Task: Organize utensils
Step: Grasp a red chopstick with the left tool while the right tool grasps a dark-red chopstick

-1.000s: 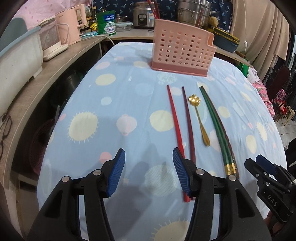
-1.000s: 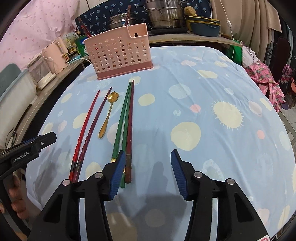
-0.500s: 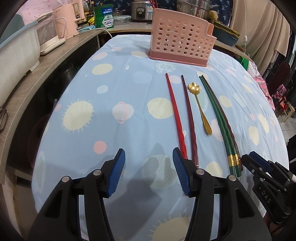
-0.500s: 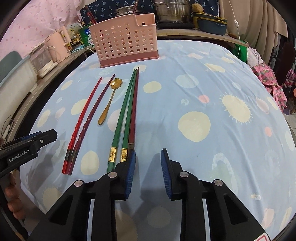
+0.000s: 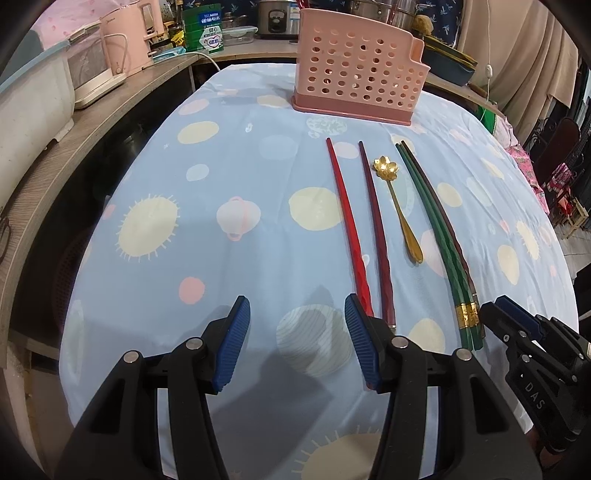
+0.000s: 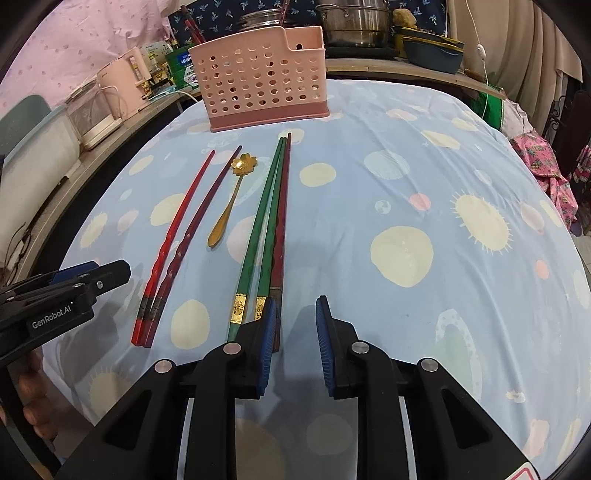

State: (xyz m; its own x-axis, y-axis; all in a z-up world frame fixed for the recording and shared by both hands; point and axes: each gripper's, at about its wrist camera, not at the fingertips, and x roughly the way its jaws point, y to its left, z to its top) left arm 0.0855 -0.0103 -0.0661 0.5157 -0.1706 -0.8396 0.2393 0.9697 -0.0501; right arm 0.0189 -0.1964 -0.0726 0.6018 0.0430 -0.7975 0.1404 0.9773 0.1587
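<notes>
A pink perforated utensil holder [image 5: 360,70] [image 6: 264,81] stands at the far side of the table. In front of it lie two red chopsticks [image 5: 347,218] [image 6: 173,236], a gold flower-shaped spoon [image 5: 400,214] [image 6: 229,205], and two green chopsticks with a dark red one [image 5: 436,236] [image 6: 266,221]. My left gripper [image 5: 295,339] is open and empty, its right finger by the red chopsticks' near ends. My right gripper [image 6: 295,343] is partly open and empty, its left finger beside the near ends of the green chopsticks. It also shows in the left wrist view [image 5: 517,332].
The table has a blue cloth with dots and suns [image 6: 406,184]. A wooden counter [image 5: 74,140] runs along the left with pink appliances [image 5: 129,37]. Pots [image 6: 351,22] and a blue bowl [image 6: 432,51] sit on the shelf behind the holder.
Both grippers pulled back slightly toward the near ends of the chopsticks. My right gripper narrowed from wide open to partly open. The utensils have not moved.
</notes>
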